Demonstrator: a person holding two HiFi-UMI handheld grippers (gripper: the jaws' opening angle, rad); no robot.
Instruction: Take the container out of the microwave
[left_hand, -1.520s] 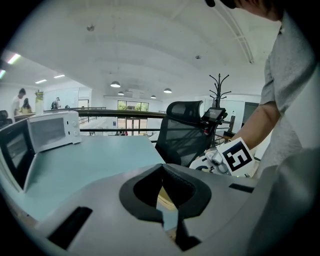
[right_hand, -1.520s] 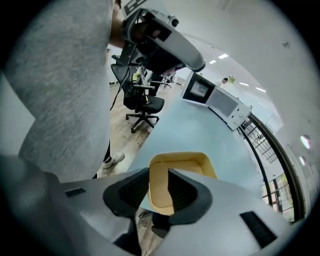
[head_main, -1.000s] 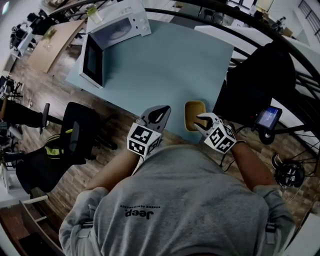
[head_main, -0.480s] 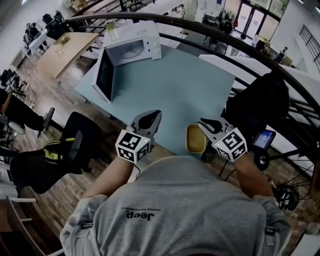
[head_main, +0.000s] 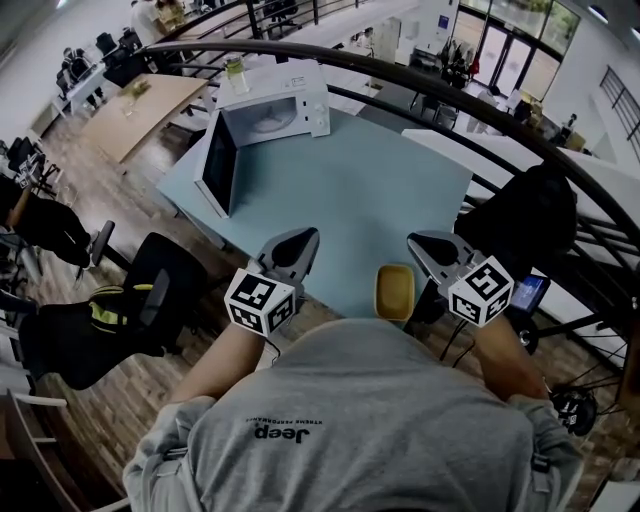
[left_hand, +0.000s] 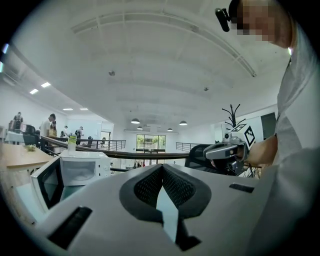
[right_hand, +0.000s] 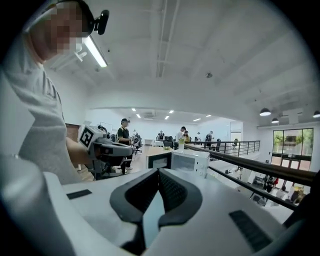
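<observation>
The yellow container (head_main: 394, 291) rests on the near edge of the pale blue table (head_main: 370, 190), and neither gripper touches it. The white microwave (head_main: 285, 105) stands at the far left corner with its door (head_main: 220, 165) swung open; it also shows as the microwave (left_hand: 75, 170) and the microwave (right_hand: 185, 161). My left gripper (head_main: 311, 234) hangs in the air left of the container, shut and empty. My right gripper (head_main: 413, 241) is raised just right of and above the container; its jaws are closing, tips meeting with nothing between them. Each gripper view shows the other hand's gripper, the right gripper (left_hand: 226, 151) and the left gripper (right_hand: 107, 147).
A bottle (head_main: 235, 72) stands on top of the microwave. A black office chair (head_main: 165, 285) is left of the table and a dark chair back (head_main: 520, 210) right of it. A curved railing (head_main: 420, 75) runs behind. A small screen device (head_main: 527, 292) sits by my right hand.
Both grippers have risen off the table. The right one came away from the container's rim and its jaws closed. The container stays at the table's near edge.
</observation>
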